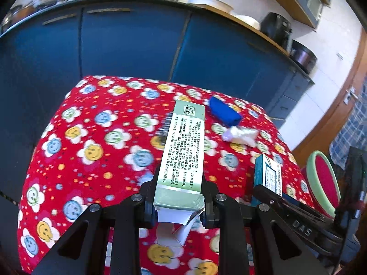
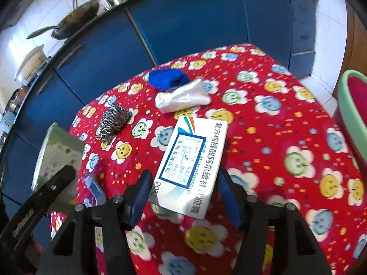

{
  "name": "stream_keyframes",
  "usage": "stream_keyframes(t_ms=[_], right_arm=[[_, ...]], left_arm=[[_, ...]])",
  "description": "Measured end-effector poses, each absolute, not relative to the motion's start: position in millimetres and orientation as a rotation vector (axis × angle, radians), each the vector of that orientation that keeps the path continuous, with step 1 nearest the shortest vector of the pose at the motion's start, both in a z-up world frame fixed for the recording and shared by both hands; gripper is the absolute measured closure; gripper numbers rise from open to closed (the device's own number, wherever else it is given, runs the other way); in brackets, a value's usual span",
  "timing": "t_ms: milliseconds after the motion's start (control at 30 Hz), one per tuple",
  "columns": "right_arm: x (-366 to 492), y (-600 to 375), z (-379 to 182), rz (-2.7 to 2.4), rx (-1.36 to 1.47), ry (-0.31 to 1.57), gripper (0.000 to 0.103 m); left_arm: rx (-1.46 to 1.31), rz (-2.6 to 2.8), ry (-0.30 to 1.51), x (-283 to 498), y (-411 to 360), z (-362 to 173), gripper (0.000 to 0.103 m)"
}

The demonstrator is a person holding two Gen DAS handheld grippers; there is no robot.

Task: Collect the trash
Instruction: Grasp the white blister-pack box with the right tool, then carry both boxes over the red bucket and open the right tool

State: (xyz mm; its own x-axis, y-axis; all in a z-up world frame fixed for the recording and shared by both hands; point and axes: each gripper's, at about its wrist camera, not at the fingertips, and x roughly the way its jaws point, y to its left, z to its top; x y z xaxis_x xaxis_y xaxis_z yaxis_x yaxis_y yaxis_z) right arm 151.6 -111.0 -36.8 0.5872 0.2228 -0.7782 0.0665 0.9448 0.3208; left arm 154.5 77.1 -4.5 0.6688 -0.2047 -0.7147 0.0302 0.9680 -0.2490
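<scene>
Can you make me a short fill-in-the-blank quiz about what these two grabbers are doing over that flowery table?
1. The left gripper is shut on a long ____ box.
2. The right gripper holds a white medicine box with a ____ bordered label.
3. The steel scourer lies on the ____ tablecloth.
4. Touching the crumpled plastic lies a ____ cloth.

Missing words: green; blue; red; blue

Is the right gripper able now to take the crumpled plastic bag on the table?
Probably not yet. The right gripper already has the white box between its jaws, which fills them. The plastic bag lies beyond the box, with nothing else between.
</scene>
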Motion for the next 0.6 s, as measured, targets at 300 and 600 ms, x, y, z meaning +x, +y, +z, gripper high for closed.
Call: stream_keyframes(t_ms=[300,600], right_arm=[[119.9,-163.4,-19.4,0.088,0.348,0.899,0.042],[92.4,-225.3,-4.7,0.010,0.368,0.835,0.042]], left_arm=[[-0.143,-0.248,0.840,152.3,20.7,3.9,0.077],[-0.080,-0.364,0.849,152.1,-41.0,10.7,0.077]])
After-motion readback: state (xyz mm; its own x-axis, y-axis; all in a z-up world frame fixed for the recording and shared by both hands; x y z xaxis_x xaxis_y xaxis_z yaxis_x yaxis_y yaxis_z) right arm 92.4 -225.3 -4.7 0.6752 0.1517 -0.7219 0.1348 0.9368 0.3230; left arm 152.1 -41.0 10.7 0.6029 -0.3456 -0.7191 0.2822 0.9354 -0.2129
